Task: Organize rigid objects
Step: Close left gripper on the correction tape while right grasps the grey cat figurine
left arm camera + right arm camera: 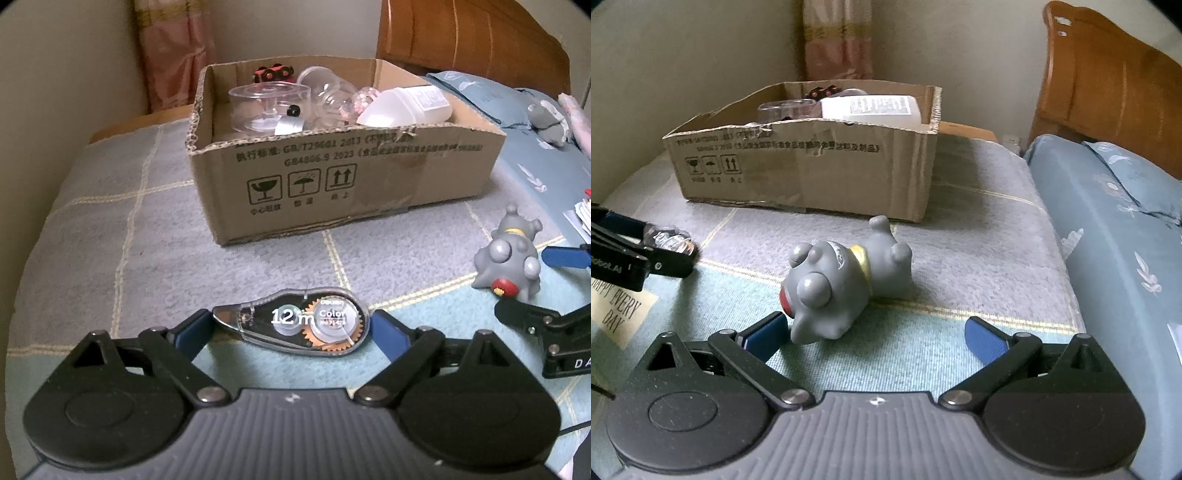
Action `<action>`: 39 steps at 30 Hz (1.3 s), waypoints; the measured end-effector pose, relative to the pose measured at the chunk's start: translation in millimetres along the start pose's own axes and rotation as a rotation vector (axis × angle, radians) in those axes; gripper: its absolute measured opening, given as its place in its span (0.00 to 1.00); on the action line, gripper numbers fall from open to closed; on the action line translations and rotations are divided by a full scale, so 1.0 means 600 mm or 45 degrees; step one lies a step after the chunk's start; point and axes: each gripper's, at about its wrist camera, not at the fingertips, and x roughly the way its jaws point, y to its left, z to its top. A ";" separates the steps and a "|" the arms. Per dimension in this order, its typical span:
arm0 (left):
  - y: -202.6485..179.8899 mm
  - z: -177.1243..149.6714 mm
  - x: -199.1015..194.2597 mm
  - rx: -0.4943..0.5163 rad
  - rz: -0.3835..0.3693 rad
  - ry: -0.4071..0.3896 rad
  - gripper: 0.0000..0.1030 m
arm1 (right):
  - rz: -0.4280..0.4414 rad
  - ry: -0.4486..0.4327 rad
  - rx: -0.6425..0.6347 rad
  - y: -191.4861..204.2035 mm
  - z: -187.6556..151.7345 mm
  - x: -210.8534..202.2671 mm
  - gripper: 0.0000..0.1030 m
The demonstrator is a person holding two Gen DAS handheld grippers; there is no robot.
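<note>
My left gripper [293,328] is shut on a clear correction tape dispenser [295,322], one blue pad at each end, just above the bed cover. A cardboard box [369,177] stands beyond it with clear plastic containers [266,107] and a white bottle [406,105] inside. My right gripper [875,334] is open, its left fingertip [768,332] beside the head of a grey toy dog [846,277] lying on its side. The dog also shows in the left wrist view [509,258], and the box in the right wrist view [812,170].
A blue pillow [1115,236] lies on the right, with a wooden headboard [1108,85] behind it. The box sits near the bed's far corner by the wall and a pink curtain [173,51]. A small grey plush [546,118] rests on the pillow.
</note>
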 end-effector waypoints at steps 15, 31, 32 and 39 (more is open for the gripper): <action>-0.002 0.002 0.002 0.005 -0.006 -0.013 0.89 | 0.224 0.098 -0.341 -0.004 0.053 0.031 1.00; 0.000 0.011 0.005 0.041 -0.036 -0.002 0.87 | 0.239 0.145 -0.420 0.012 0.074 0.023 0.74; 0.000 0.012 0.005 0.044 -0.039 0.001 0.86 | 0.235 0.147 -0.412 0.012 0.074 0.023 0.74; 0.004 0.014 -0.005 0.061 -0.096 0.022 0.86 | 0.223 0.140 -0.373 0.010 0.078 0.005 0.74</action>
